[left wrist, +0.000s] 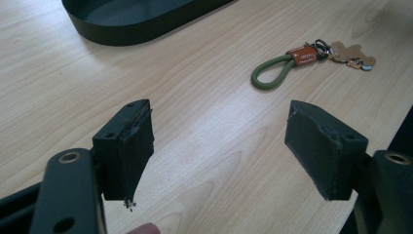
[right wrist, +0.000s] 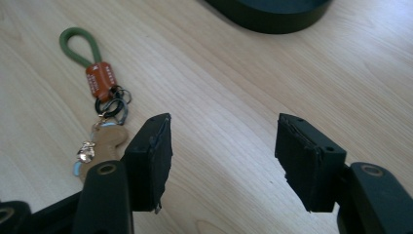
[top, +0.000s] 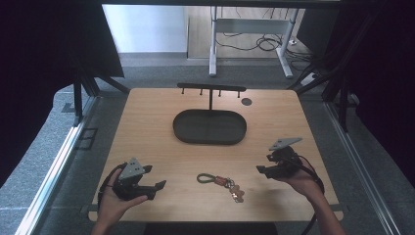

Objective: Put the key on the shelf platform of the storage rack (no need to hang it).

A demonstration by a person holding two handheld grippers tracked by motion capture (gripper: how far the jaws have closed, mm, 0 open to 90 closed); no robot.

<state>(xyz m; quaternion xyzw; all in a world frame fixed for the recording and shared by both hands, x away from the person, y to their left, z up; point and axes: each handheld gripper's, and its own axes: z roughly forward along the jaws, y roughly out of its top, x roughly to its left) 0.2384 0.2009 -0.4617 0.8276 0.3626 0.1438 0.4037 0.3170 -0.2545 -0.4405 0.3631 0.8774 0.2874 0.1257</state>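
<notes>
Lying flat on the near middle of the table (top: 147, 112), between both hands: a keyring (top: 221, 182) with green cord loop, brown leather tab and small tan charm. Untouched, well apart from either tool. Beyond it, toward the far side, sat a dark oval tray (top: 209, 127) with a peg rack (top: 211, 88) rising behind.

Left tongs (top: 157, 188) held low at the near left, spread wide, nothing between the pads. Right tongs (top: 261, 170) held at the near right, raised a little off the table, jaws partly spread and likewise bare; in the right gripper view, keyring off to the left of the gap rather than inside it.

Judged as the approach step: picking up not yet begun. Likely aim, by the layout, hanging the keyring on the rack or dropping it in the tray, though not certain.

Next move would call for swinging the right tongs left and down over the leather tab or cord loop, lining the gap across it, then pinching. Thin cord flat on wood: pads needed almost touching the table to catch it.
</notes>
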